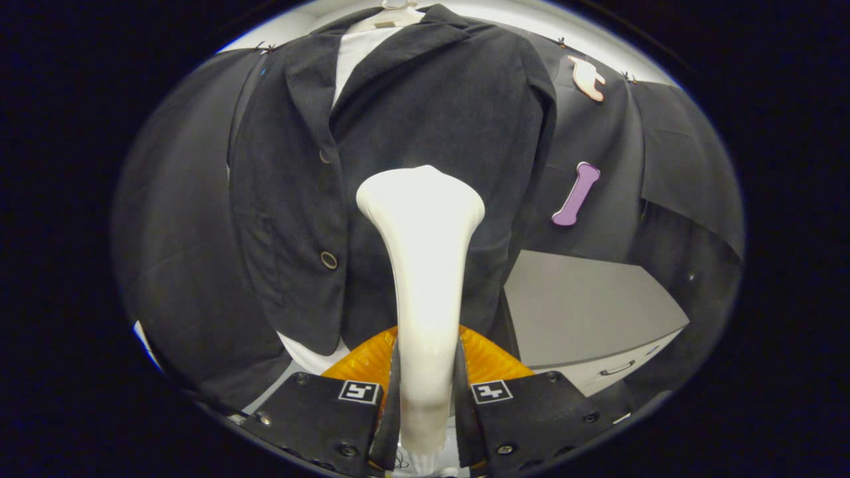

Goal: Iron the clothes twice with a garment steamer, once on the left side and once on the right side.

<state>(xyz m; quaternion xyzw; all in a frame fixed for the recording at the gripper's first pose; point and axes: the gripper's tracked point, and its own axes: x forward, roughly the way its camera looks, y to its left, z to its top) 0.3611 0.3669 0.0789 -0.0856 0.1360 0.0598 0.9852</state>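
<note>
The gripper [425, 398] has both fingers clamped on the handle of the white, flare-headed plastic garment steamer [421, 265], which rises between them. Just beyond its head hangs the dark corduroy jacket [405, 126] on a pale hanger [392, 14] — to the jacket's right, farther back, stands a grey drawer cabinet [584, 312].

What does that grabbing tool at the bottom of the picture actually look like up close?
The gripper has two flat, blocky jaws side by side, each a dark plate fastened with round screws. On the top inner corner of each plate sits a small square black-and-white marker, like a simple barcode pattern. Just behind the jaws an orange ribbed part fans out to both sides.
</note>
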